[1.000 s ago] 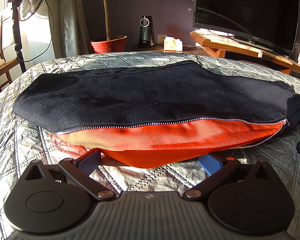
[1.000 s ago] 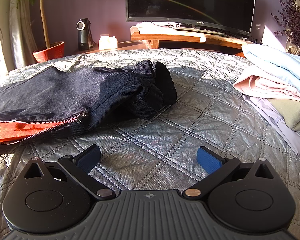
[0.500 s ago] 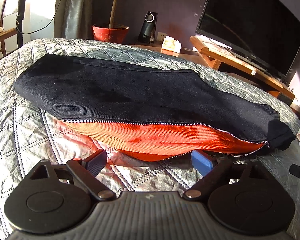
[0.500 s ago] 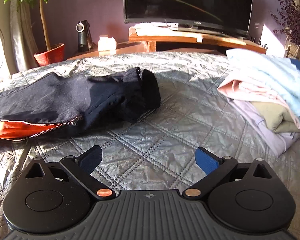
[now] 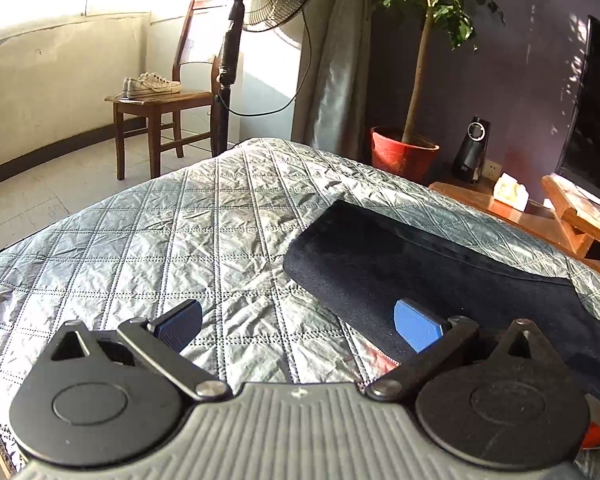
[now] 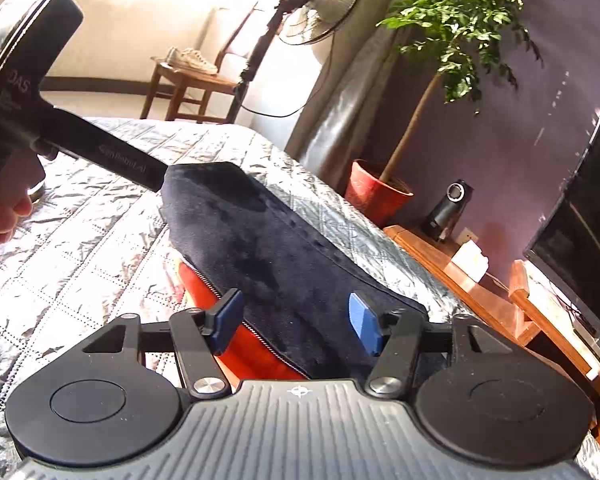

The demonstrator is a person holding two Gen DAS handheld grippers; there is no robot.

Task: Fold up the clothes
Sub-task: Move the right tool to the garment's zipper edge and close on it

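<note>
Two lines of writing can be read, both in the right wrist view, on the black body of the left gripper (image 6: 24, 92): "DAS" on its housing and, less sharply, what looks like "GenRobot.AI" along its dark bar; smaller print under "DAS" is too blurred to read.

With the dark navy jacket (image 6: 268, 248) as landmark: it lies lengthwise on the quilted silver bedspread (image 5: 172, 248), zipper edge toward the cameras, and its orange lining (image 6: 256, 344) shows under the zipper teeth. The person's left hand (image 6: 0, 208) grips the left gripper's handle beside the jacket's far end, and the bar slants down to that end.

In the left wrist view, the left gripper (image 5: 296, 322) is spread wide, fingers (image 5: 416, 324) released: one blue pad sits over the jacket's edge, the other over bare bedspread beside it; it holds nothing.

The right gripper (image 6: 296, 326) stands at the jacket's near end, tilted, its blue fingers (image 6: 364, 324) apart on either side of the navy cloth, one pad by the zipper and lining. Whether the pads touch the fabric cannot be told.

Beyond the jacket stand a potted tree (image 5: 416, 80) in a red pot, a standing fan (image 5: 260, 4), a wooden chair (image 5: 160, 112) carrying white sneakers (image 5: 152, 84), and a dark television (image 6: 580, 216).
</note>
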